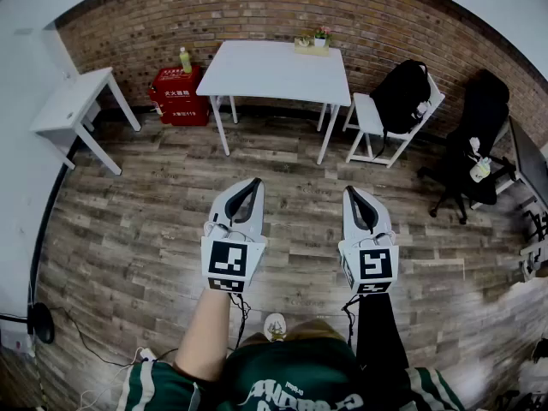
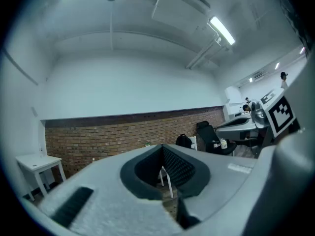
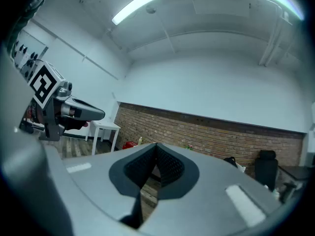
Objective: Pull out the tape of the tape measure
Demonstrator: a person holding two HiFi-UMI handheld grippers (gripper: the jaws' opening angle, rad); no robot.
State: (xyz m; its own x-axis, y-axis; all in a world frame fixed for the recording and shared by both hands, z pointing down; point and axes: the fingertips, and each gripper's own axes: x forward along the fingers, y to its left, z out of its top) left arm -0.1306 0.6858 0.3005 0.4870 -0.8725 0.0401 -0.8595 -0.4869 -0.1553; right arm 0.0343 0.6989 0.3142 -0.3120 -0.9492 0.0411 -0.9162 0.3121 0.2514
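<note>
While no tape measure shows in any view, we log what's here. Item 1: left gripper (image 1: 253,183), jaws clenched together, nothing btwn them. Item 2: right gripper (image 1: 352,193), same: pressed closed, empty. Both held over wood floor (image 1: 137,229), well apart from white table (image 1: 282,71) w/ small plant (image 1: 313,41). Tape measure: location unknown. Est. handling: rigid case, prob. light; tape thin, springy, slick. We'd pinch the end hook w/ one gripper, clamp case w/ other.

The shirt (image 1: 291,382) was dark green, white-lettered, with striped sleeves (image 1: 141,389). The left gripper (image 1: 254,182) and right gripper (image 1: 351,191) were pale grey, with black-and-white cubes (image 1: 229,264).
</note>
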